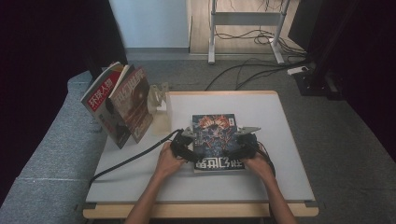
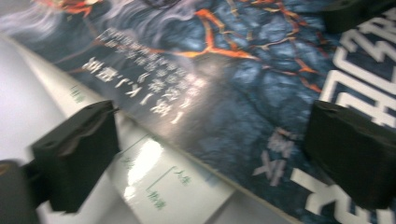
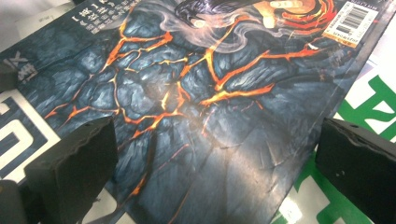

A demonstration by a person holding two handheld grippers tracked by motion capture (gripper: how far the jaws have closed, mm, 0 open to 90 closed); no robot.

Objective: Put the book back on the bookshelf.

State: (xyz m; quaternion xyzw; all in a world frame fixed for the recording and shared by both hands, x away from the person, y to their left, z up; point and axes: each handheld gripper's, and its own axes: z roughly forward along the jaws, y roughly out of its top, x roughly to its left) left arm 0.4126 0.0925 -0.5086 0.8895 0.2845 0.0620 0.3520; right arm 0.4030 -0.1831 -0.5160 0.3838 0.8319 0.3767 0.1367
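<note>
Left gripper (image 1: 190, 142): I see my jaws spread wide, holding nothing, straddling the left edge of the magazine (image 1: 215, 140). In the left gripper view (image 2: 215, 154), one jaw sits over the white page at the magazine's edge, the other over the dark cover by the white title letters.
Right gripper (image 1: 245, 142): my jaws gape wide here too, gripping nothing, set across the magazine's right edge. In the right gripper view (image 3: 215, 168), one jaw is over the cracked-lava cover (image 3: 187, 102), the other over a green-and-white page beyond the edge.
Hands: my left hand (image 1: 169, 161) and right hand (image 1: 258, 164) hold the grippers at the magazine's two near corners.
Magazine: flat on the table (image 1: 280, 140), near the middle, title end toward me, barcode at its far right corner.
Stand (image 1: 159, 100): left of the magazine, well apart, at the table's far left corner.
Leaning magazines (image 1: 121, 102): two upright, tilted, left of the stand.
</note>
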